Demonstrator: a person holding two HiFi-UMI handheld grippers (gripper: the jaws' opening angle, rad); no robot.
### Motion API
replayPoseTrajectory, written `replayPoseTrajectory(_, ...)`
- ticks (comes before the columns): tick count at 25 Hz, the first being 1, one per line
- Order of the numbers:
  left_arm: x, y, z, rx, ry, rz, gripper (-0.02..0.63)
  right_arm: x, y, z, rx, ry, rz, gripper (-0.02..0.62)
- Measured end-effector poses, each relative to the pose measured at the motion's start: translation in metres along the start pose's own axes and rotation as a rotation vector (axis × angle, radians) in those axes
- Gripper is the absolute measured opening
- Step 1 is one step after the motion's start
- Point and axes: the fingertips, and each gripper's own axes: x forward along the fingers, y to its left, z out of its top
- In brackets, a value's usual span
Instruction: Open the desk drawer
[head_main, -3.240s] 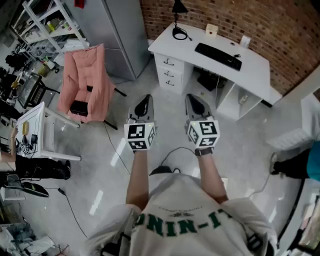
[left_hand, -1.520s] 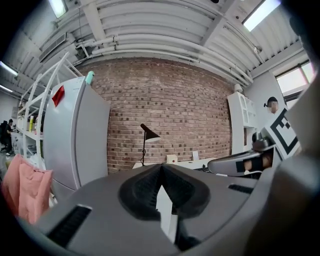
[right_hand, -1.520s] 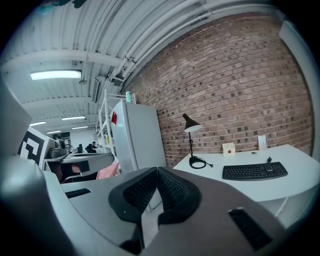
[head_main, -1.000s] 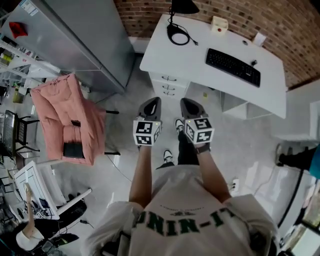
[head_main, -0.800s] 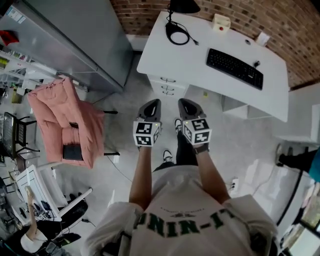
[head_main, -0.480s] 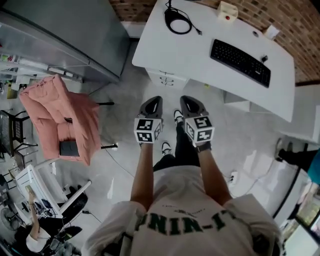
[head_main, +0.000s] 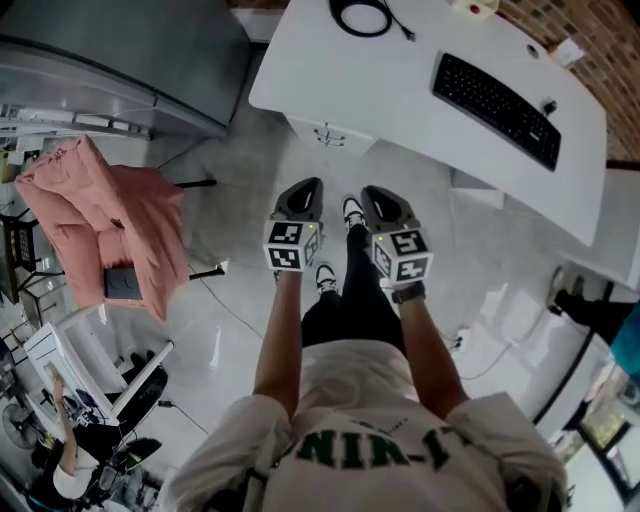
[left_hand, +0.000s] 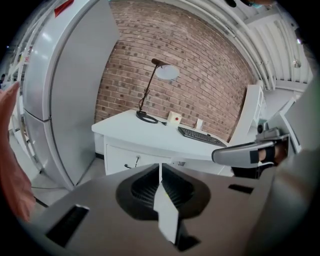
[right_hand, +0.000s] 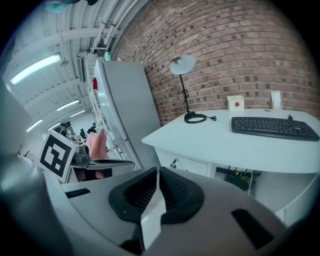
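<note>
**A:** Tool state?

**B:** Both closed and empty. The left gripper (head_main: 305, 186) has its jaws pressed together with nothing between them. The right gripper (head_main: 374, 192) is the same: jaws meet, no load.

**A:** Position?

**B:** They sit side by side in front of the person, over the glossy grey floor (head_main: 240, 300). Both point at the white rectangular desk (head_main: 380, 90), angled somewhat down. Neither touches it.

**A:** Drawer?

**B:** The white drawer front with a small dark metal handle (left_hand: 131, 159) is the top one in the drawer unit. The unit sits under the desk's left end, as the head view shows it. The front looks flush with the unit, so it's closed. It's ahead of both grippers and clearly apart from them. In the left gripper view it sits just above the jaw tips, slightly left. In the right gripper view the handle is just above the tips.

**A:** Desktop?

**B:** A flat black keyboard (head_main: 497, 96) lies toward the right. A thin black desk lamp with a round pale shade (left_hand: 166, 72) stands at the far left corner. A small cream box with a red button (right_hand: 235, 103) sits against the red brick wall (left_hand: 200, 60).

**A:** Surroundings?

**B:** A tall grey metal cabinet (head_main: 120, 50) stands left of the desk. A pink padded chair (head_main: 110, 220) is further left, on the floor.
</note>
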Motion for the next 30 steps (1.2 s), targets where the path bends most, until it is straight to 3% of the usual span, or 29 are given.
replayPoseTrajectory(10,0.072,0.028,-0.046,-0.083,0.011,0.001,0.003,0.044,-0.035,-0.050,0.007,0.021,0.010,0.005)
replayPoseTrajectory(22,0.162,0.066,-0.091,-0.302,-0.028,-0.015,0.061,0.103,-0.062,-0.069,-0.024,0.005,0.049,0.005)
replayPoseTrajectory(30,0.211,0.080,-0.094,-0.448,-0.085,-0.045,0.095,0.129,-0.075,-0.077,-0.049,-0.003,0.054,0.005)
